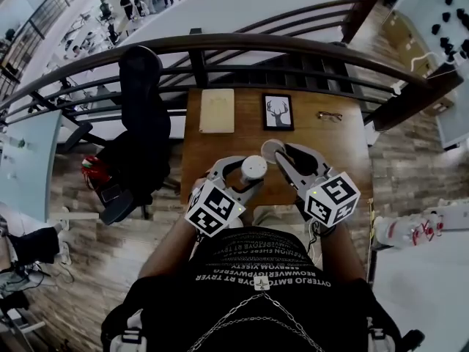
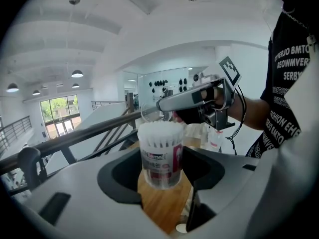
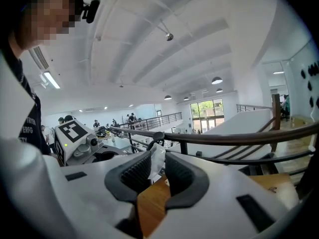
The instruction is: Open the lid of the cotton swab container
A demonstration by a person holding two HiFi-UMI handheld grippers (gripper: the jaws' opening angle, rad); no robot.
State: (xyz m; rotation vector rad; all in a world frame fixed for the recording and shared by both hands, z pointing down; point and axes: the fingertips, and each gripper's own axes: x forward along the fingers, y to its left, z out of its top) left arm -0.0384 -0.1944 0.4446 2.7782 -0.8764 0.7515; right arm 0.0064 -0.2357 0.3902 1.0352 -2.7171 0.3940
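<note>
The cotton swab container (image 1: 254, 166) is a clear tub with a pink-and-white label, packed with white swabs, and its top stands uncovered. My left gripper (image 1: 248, 176) is shut on its sides, and in the left gripper view the container (image 2: 160, 153) fills the gap between the jaws of that gripper (image 2: 161, 176). The clear round lid (image 1: 271, 149) is off and sits just right of the tub, pinched by its rim in my right gripper (image 1: 279, 155). In the right gripper view the lid (image 3: 157, 159) shows edge-on between the ribbed pads of the right gripper (image 3: 157, 172).
On the far half of the wooden table (image 1: 212, 149) lie a beige notebook (image 1: 217, 111), a framed deer picture (image 1: 278, 111) and a pair of glasses (image 1: 329, 116). A dark railing (image 1: 220, 46) runs behind the table. A black chair (image 1: 143, 123) stands at its left.
</note>
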